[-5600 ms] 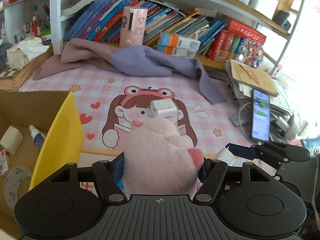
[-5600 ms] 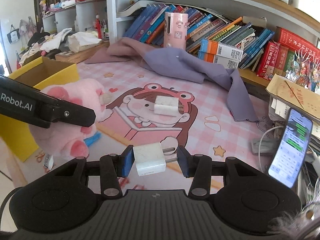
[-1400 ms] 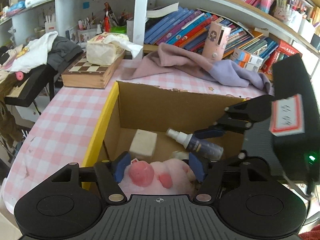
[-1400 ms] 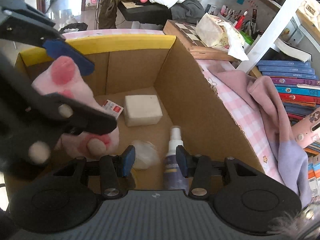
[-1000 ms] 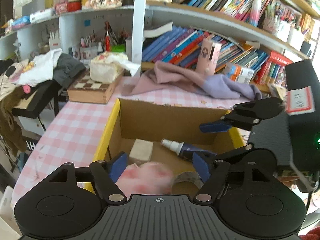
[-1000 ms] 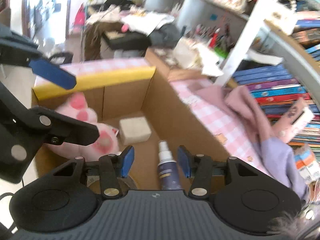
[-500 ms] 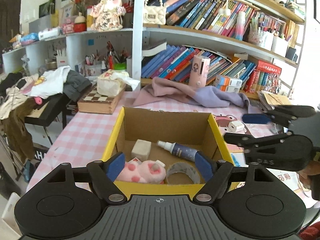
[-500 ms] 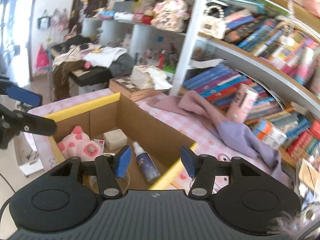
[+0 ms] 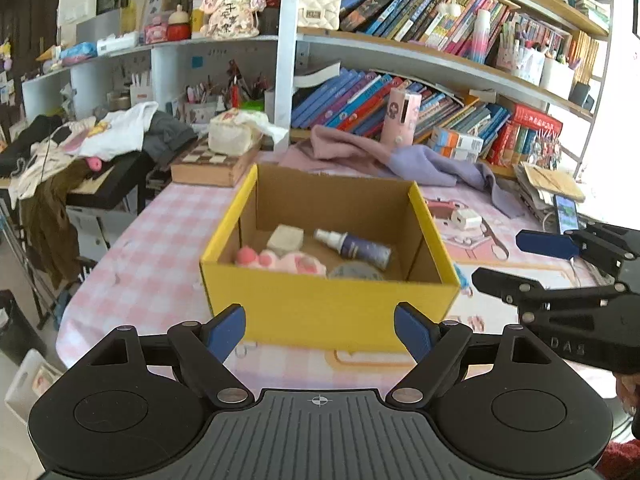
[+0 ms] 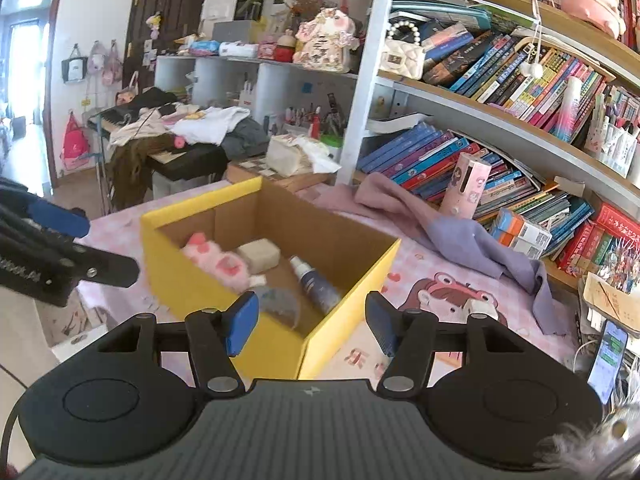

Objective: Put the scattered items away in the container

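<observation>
The yellow cardboard box (image 9: 328, 304) sits at centre. Inside, from nine to three o'clock: pink plush toy (image 9: 280, 261), pale block (image 9: 285, 239), tape roll (image 9: 354, 271), spray bottle (image 9: 354, 245). A white charger (image 9: 464, 218) lies on the mat at two o'clock. Left gripper (image 9: 320, 326) and right gripper (image 10: 308, 316) are both spreading wider, nothing between them.

matt cardboard box (image 9: 328, 308), fluffy plush toy (image 9: 280, 261), soft draped cloth (image 9: 400, 160)

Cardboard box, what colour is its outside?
Yellow outside, plain brown inside; the cardboard box shows best in the left wrist view.
</observation>
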`<state>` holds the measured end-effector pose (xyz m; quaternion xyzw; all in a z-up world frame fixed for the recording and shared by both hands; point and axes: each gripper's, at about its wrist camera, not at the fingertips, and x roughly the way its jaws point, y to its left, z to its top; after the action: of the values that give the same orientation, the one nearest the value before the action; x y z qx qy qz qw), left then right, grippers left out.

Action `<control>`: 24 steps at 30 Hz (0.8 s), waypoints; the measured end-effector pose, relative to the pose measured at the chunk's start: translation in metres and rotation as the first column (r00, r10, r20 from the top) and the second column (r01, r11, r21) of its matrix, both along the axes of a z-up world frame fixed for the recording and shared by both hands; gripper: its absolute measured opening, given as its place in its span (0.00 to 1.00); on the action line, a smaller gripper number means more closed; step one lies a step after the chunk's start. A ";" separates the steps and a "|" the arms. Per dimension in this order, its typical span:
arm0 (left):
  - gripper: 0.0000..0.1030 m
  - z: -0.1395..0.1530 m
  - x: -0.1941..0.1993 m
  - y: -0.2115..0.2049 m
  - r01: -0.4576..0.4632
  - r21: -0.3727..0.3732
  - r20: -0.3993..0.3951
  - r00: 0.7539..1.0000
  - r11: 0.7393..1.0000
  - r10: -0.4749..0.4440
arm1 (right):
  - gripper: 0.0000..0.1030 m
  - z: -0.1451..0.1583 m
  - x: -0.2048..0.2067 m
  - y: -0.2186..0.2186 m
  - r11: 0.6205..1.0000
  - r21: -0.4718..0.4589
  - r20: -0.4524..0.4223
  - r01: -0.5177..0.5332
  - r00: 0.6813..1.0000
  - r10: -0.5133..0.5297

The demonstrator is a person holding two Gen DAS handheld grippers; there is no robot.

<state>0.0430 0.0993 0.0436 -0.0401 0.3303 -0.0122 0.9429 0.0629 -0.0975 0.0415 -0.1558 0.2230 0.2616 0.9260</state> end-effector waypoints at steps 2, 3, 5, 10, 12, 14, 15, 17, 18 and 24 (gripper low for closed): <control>0.81 -0.005 -0.008 -0.001 -0.002 0.001 -0.011 1.000 1.000 0.002 | 0.58 -0.007 -0.010 -0.001 1.000 -0.004 -0.014 -0.018 1.000 0.018; 0.81 -0.008 -0.011 -0.002 -0.003 0.000 -0.019 1.000 1.000 0.003 | 0.58 -0.011 -0.015 -0.001 1.000 -0.008 -0.024 -0.027 0.999 0.026; 0.81 -0.014 -0.018 -0.003 -0.004 -0.005 -0.036 0.999 1.000 0.004 | 0.58 -0.018 -0.026 -0.001 0.999 -0.022 -0.042 -0.039 0.998 0.038; 0.81 -0.025 -0.035 -0.006 0.001 -0.009 -0.070 0.998 1.000 -0.002 | 0.58 -0.028 -0.046 0.001 1.000 -0.005 -0.074 -0.023 0.997 0.023; 0.81 -0.026 -0.040 -0.007 0.003 -0.006 -0.070 0.998 1.000 -0.004 | 0.60 -0.030 -0.051 0.000 1.000 0.002 -0.080 -0.008 0.997 0.008; 0.81 -0.026 -0.045 -0.007 -0.001 -0.003 -0.064 0.998 1.000 0.001 | 0.61 -0.032 -0.055 -0.001 1.000 0.004 -0.094 0.001 0.996 -0.001; 0.81 -0.026 -0.048 -0.006 -0.006 -0.005 -0.065 0.998 1.000 0.006 | 0.62 -0.034 -0.056 -0.001 1.000 0.002 -0.101 0.005 0.995 -0.005; 0.81 -0.028 -0.051 -0.005 -0.012 -0.012 -0.070 0.998 1.000 0.011 | 0.66 -0.035 -0.061 -0.003 1.000 0.000 -0.103 0.014 0.995 -0.014; 0.81 -0.029 -0.053 -0.005 -0.012 -0.014 -0.074 0.997 1.000 0.010 | 0.69 -0.035 -0.063 -0.004 1.000 0.000 -0.099 0.020 0.995 -0.020; 0.84 -0.036 -0.057 -0.014 0.028 -0.013 -0.096 0.995 1.000 -0.029 | 0.76 -0.041 -0.071 -0.014 0.997 -0.021 -0.118 0.075 0.990 -0.077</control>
<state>-0.0140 0.0849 0.0074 -0.0416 0.3760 -0.0257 0.9253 -0.0086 -0.1111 0.0001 -0.1389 0.2857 0.2333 0.9190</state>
